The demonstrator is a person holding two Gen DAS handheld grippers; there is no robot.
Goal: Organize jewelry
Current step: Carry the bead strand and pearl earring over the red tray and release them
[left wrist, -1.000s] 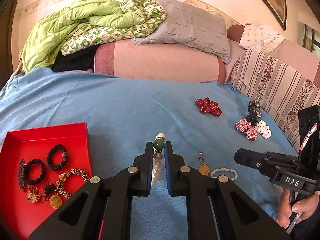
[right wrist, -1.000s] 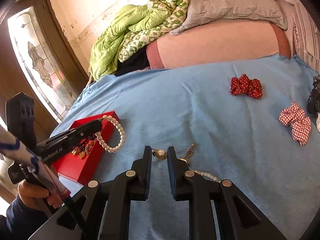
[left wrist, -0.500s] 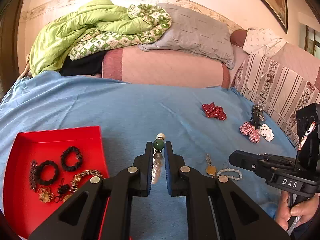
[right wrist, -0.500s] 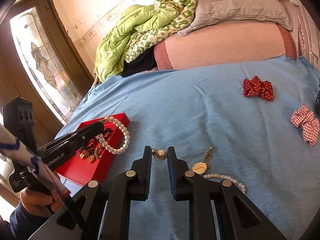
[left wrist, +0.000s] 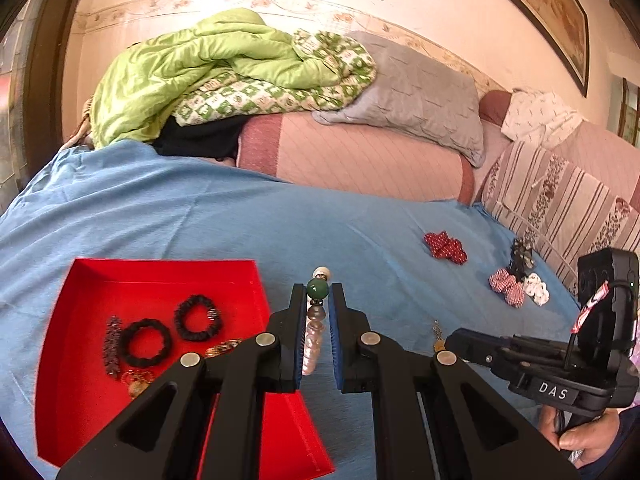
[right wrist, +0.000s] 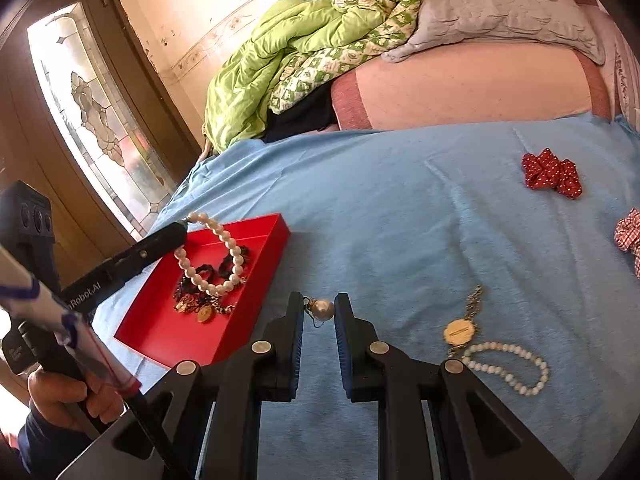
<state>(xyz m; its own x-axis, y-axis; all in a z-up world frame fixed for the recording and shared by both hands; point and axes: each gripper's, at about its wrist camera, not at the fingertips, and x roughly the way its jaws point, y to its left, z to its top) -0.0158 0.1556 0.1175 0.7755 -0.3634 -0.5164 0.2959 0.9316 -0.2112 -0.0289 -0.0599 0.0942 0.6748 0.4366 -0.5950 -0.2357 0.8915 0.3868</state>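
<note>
My left gripper [left wrist: 317,296] is shut on a pearl bracelet with a green bead [left wrist: 317,289]. In the right wrist view the bracelet [right wrist: 216,254] hangs from the left gripper [right wrist: 182,226] over the red tray [right wrist: 256,276]. The tray [left wrist: 80,400] holds black scrunchies [left wrist: 146,344], a chain and gold pieces. My right gripper [right wrist: 319,308] is shut on a pearl earring [right wrist: 323,309] above the blue sheet. A gold medallion pendant [right wrist: 460,332] and a white bead bracelet [right wrist: 508,368] lie on the sheet to its right.
A red dotted scrunchie [right wrist: 552,174], a red checked scrunchie [left wrist: 507,286], a black hair clip [left wrist: 522,258] and a white scrunchie [left wrist: 536,292] lie on the blue sheet [left wrist: 180,220]. Pillows and a green quilt [left wrist: 192,64] are piled at the back.
My left gripper has carried the pearl bracelet leftward until it hangs over the red tray. My right gripper, still holding the earring, has also shifted left toward the tray.
</note>
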